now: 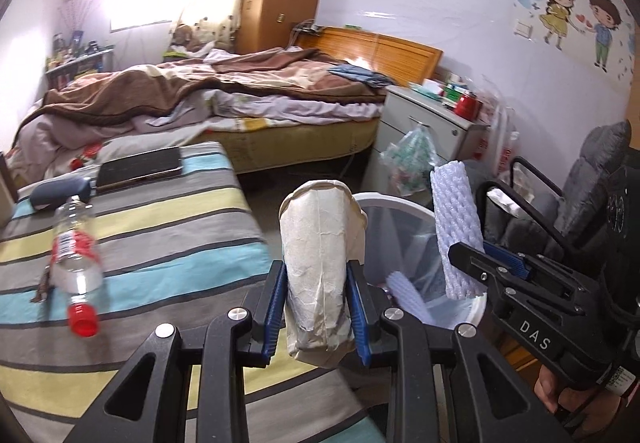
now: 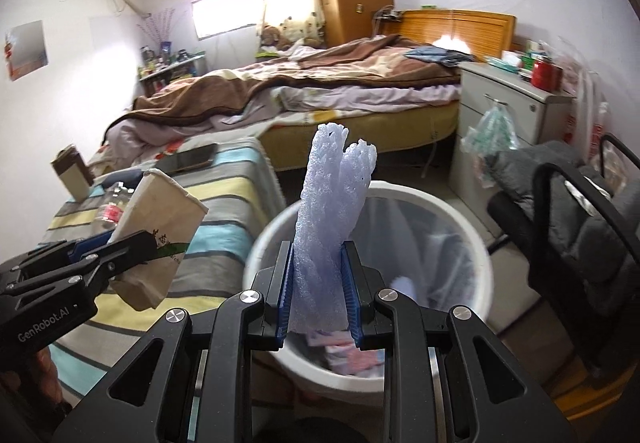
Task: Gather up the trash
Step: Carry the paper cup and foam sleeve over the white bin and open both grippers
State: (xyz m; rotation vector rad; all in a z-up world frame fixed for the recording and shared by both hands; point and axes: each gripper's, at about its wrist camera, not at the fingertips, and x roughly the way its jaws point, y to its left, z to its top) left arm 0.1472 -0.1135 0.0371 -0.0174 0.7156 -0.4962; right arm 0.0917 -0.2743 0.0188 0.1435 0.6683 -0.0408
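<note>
My left gripper (image 1: 316,299) is shut on a crumpled paper cup (image 1: 318,243), held upright at the near edge of the striped table. The same cup (image 2: 160,239) shows at the left of the right wrist view, in the left gripper (image 2: 132,247). My right gripper (image 2: 318,291) is shut on a pale foam fruit net (image 2: 332,211), held above the white trash bin (image 2: 476,243). In the left wrist view the foam net (image 1: 456,227) and right gripper (image 1: 476,263) hover over the bin (image 1: 400,201), which has a clear liner and some trash inside.
An empty plastic bottle (image 1: 76,263) with a red cap lies on the striped table (image 1: 168,219), with a dark tablet (image 1: 140,167) and a blue case (image 1: 60,193) further back. A black chair (image 2: 580,211) with grey cushion stands right of the bin. Bed and nightstand behind.
</note>
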